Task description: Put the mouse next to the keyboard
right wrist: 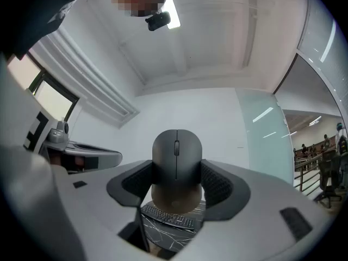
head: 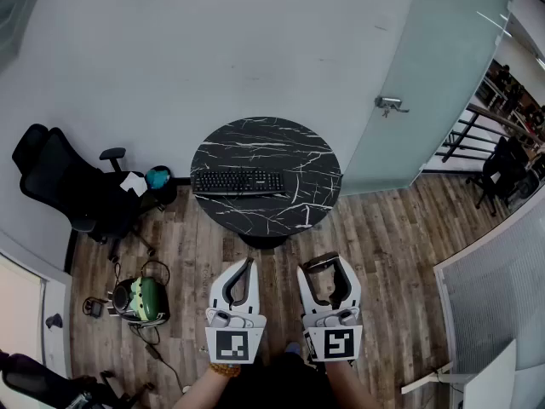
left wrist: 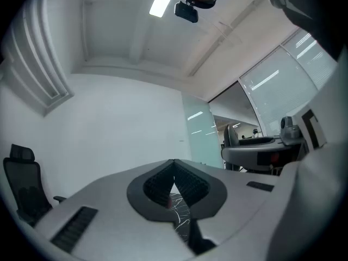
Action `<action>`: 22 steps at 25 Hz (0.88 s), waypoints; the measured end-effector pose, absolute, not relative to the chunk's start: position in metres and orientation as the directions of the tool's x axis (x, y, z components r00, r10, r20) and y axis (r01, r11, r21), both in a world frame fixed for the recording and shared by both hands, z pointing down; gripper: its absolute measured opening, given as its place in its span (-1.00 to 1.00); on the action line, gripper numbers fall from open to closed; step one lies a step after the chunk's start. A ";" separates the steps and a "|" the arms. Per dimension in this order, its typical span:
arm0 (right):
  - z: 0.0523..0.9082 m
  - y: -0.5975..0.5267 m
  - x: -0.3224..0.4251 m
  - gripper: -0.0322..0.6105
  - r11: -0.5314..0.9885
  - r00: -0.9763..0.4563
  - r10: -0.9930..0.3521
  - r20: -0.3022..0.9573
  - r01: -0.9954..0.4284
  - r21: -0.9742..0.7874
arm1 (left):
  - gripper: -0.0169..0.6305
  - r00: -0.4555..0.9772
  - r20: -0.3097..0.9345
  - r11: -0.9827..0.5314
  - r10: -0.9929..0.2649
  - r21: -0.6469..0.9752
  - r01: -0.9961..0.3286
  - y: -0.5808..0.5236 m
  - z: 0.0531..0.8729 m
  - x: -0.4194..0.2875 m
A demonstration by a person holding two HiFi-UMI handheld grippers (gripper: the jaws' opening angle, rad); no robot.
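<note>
Between the jaws of my right gripper [head: 325, 268] I am pinching the mouse [right wrist: 176, 157], well short of the round table [head: 298, 156]. My left gripper [head: 244, 267] is hanging pressed together, empty. Carrying it over and placing it beside the keyboard [head: 238, 181] is remaining.

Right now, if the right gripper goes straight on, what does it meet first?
Likely the white wall: the right gripper, shut on the mouse, looks aimed over the right side of the table, keyboard below its line; depth unclear.
</note>
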State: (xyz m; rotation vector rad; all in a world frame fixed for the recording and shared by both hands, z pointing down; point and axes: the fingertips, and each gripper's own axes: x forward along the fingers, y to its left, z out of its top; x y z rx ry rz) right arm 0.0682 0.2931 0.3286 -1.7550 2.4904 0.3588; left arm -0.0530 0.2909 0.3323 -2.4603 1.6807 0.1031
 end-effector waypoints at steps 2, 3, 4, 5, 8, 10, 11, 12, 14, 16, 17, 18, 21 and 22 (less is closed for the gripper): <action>0.331 0.295 0.059 -0.01 0.326 -0.347 -0.918 -0.192 -0.936 0.133 | -0.91 0.369 -0.130 -0.361 -0.920 -0.082 -0.929 0.291 0.336 -0.063; 0.332 0.296 0.053 -0.01 0.329 -0.349 -0.918 -0.191 -0.936 0.128 | -0.91 0.370 -0.121 -0.364 -0.921 -0.075 -0.929 0.291 0.338 -0.068; 0.334 0.296 0.047 -0.01 0.332 -0.351 -0.917 -0.188 -0.935 0.125 | -0.91 0.371 -0.112 -0.365 -0.922 -0.069 -0.928 0.290 0.340 -0.074; 0.334 0.296 0.040 -0.01 0.335 -0.353 -0.917 -0.185 -0.934 0.122 | -0.91 0.373 -0.106 -0.367 -0.922 -0.067 -0.928 0.289 0.341 -0.080; 0.335 0.295 0.022 -0.01 0.329 -0.347 -0.921 -0.177 -0.937 0.121 | -0.91 0.384 -0.102 -0.380 -0.918 -0.063 -0.923 0.285 0.342 -0.096; 0.336 0.295 0.012 -0.01 0.326 -0.342 -0.924 -0.171 -0.938 0.114 | -0.91 0.394 -0.098 -0.390 -0.914 -0.057 -0.919 0.284 0.343 -0.103; 0.336 0.295 0.007 -0.01 0.325 -0.340 -0.926 -0.167 -0.939 0.111 | -0.91 0.399 -0.095 -0.395 -0.912 -0.061 -0.917 0.283 0.344 -0.107; 0.336 0.294 0.004 -0.01 0.323 -0.338 -0.927 -0.163 -0.940 0.109 | -0.91 0.403 -0.090 -0.398 -0.911 -0.068 -0.915 0.282 0.345 -0.110; 0.337 0.291 0.001 -0.01 0.318 -0.332 -0.930 -0.158 -0.942 0.106 | -0.91 0.408 -0.079 -0.403 -0.910 -0.074 -0.912 0.279 0.347 -0.114; 0.339 0.287 0.001 -0.01 0.312 -0.325 -0.933 -0.156 -0.945 0.100 | -0.91 0.408 -0.079 -0.404 -0.909 -0.063 -0.912 0.275 0.349 -0.115; 0.340 0.284 0.001 -0.01 0.310 -0.322 -0.934 -0.154 -0.946 0.097 | -0.91 0.408 -0.081 -0.404 -0.910 -0.059 -0.913 0.273 0.349 -0.116; 0.341 0.281 0.002 -0.01 0.310 -0.322 -0.935 -0.152 -0.946 0.095 | -0.91 0.407 -0.080 -0.403 -0.910 -0.061 -0.913 0.270 0.350 -0.115; 0.342 0.270 0.007 -0.01 0.315 -0.325 -0.933 -0.153 -0.945 0.083 | -0.91 0.401 -0.088 -0.395 -0.912 -0.079 -0.915 0.260 0.349 -0.113; 0.342 0.265 0.009 -0.01 0.317 -0.326 -0.933 -0.154 -0.945 0.078 | -0.91 0.397 -0.088 -0.391 -0.913 -0.080 -0.917 0.255 0.349 -0.112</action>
